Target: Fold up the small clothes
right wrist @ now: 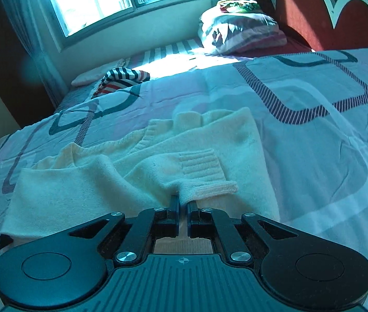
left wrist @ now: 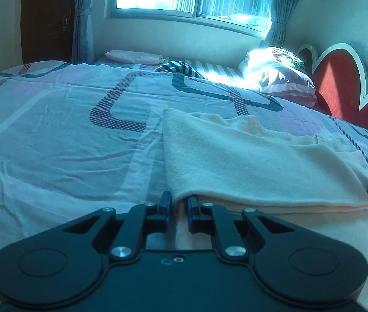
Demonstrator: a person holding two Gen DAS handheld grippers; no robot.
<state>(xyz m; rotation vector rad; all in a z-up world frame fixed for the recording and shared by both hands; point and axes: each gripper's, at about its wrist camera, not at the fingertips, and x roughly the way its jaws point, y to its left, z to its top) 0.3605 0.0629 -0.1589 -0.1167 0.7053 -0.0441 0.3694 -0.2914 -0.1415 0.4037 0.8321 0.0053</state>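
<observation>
The cream sweater (left wrist: 249, 161) lies flat on the bed (left wrist: 53, 143), well in front of the pillow (left wrist: 282, 78) by the red headboard (left wrist: 340, 83). At the sweater's near left corner, the left tool (left wrist: 179, 202) pinches the hem, jaws narrow. At its near right side, the right tool (right wrist: 182, 204) clamps the ribbed cuff (right wrist: 204, 171), folded onto the body.
</observation>
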